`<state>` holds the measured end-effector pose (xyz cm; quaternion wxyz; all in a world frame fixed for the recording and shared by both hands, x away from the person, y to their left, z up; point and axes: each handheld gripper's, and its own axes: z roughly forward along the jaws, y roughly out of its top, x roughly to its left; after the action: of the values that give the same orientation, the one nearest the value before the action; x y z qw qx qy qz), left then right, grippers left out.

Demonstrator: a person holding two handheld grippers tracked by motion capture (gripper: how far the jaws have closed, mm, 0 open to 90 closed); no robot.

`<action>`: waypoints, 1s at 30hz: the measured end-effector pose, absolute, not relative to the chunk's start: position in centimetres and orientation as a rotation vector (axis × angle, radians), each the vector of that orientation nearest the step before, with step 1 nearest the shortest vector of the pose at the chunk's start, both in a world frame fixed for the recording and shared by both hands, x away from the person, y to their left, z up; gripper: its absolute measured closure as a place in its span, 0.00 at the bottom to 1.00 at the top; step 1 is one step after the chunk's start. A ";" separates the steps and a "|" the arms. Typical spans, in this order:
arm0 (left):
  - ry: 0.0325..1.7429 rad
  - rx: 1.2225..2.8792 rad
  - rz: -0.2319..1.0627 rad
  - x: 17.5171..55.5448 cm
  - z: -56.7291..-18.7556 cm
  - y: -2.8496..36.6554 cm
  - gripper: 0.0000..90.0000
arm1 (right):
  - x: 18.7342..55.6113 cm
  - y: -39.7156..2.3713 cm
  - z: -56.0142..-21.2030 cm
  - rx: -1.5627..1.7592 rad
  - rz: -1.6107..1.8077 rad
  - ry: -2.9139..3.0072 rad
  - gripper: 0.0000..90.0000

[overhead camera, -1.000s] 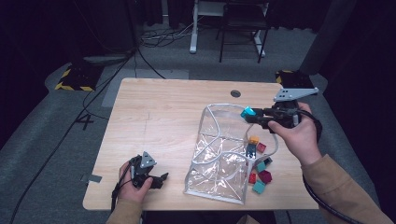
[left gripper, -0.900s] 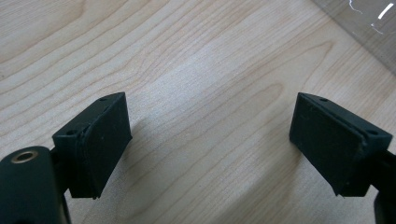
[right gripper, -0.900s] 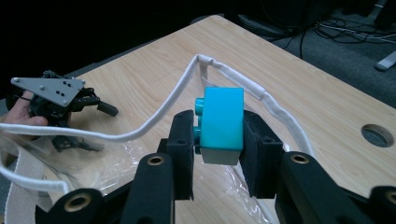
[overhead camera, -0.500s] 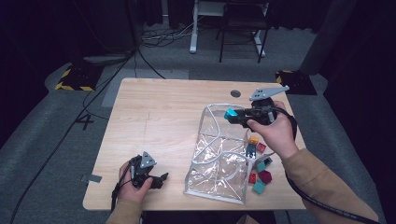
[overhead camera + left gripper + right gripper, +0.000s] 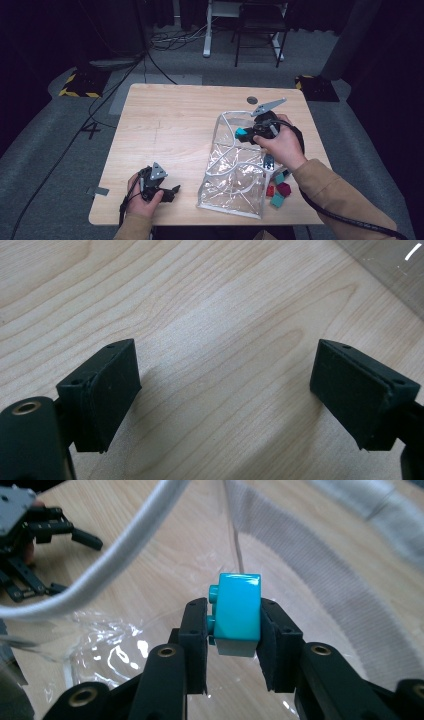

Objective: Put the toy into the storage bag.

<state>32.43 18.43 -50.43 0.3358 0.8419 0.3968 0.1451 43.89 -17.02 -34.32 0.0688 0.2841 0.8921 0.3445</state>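
Turquoise plastic brick (image 5: 239, 611) clamped in right gripper (image 5: 235, 630) above clear plastic pouch (image 5: 235, 180) for dropping in; left gripper (image 5: 225, 395) at 8 o'clock, jaws apart, idle on wooden tabletop (image 5: 170, 125).

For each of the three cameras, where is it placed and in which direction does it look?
High view: above the person's side of the table, looking forward and down; both forearms, hands and claws show.
Left gripper view: on the left claw, looking down at bare wood between its open jaws.
Right gripper view: on the right claw, looking into the clear bag; its jaws pinch a teal block.
Shared: the high and right gripper views both show the teal block, the bag and the left claw.
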 end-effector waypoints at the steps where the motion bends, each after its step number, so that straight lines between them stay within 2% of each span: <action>1: 1.035 2.196 0.378 32.4 -50.4 18.4 0.14 | 43.9 -16.9 -34.5 0.859 1.022 2.700 0.75; 12: 1.035 2.196 0.379 32.4 -50.4 18.4 0.14 | 44.0 -16.3 -35.8 0.877 0.902 2.795 0.75; 13: 1.035 2.196 0.379 32.4 -50.4 18.4 0.14 | 44.0 -16.3 -35.8 0.889 0.898 2.809 0.74; 16: 1.035 2.196 0.378 32.4 -50.4 18.4 0.14 | 44.1 -16.3 -36.0 0.900 0.932 2.788 0.56; 17: 1.035 2.196 0.379 32.4 -50.4 18.4 0.14 | 44.1 -16.3 -35.9 0.900 0.946 2.771 0.54; 21: 1.035 2.196 0.378 32.4 -50.4 18.4 0.14 | 43.9 -16.6 -35.2 0.897 0.992 2.738 0.51; 30: 1.035 2.196 0.379 32.4 -50.4 18.4 0.14 | 42.7 -18.2 -31.6 0.856 1.144 2.630 0.50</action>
<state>32.43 18.43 -50.43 0.3357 0.8420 0.3967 0.1451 42.73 -18.17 -31.61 0.0742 0.2853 0.8763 0.3810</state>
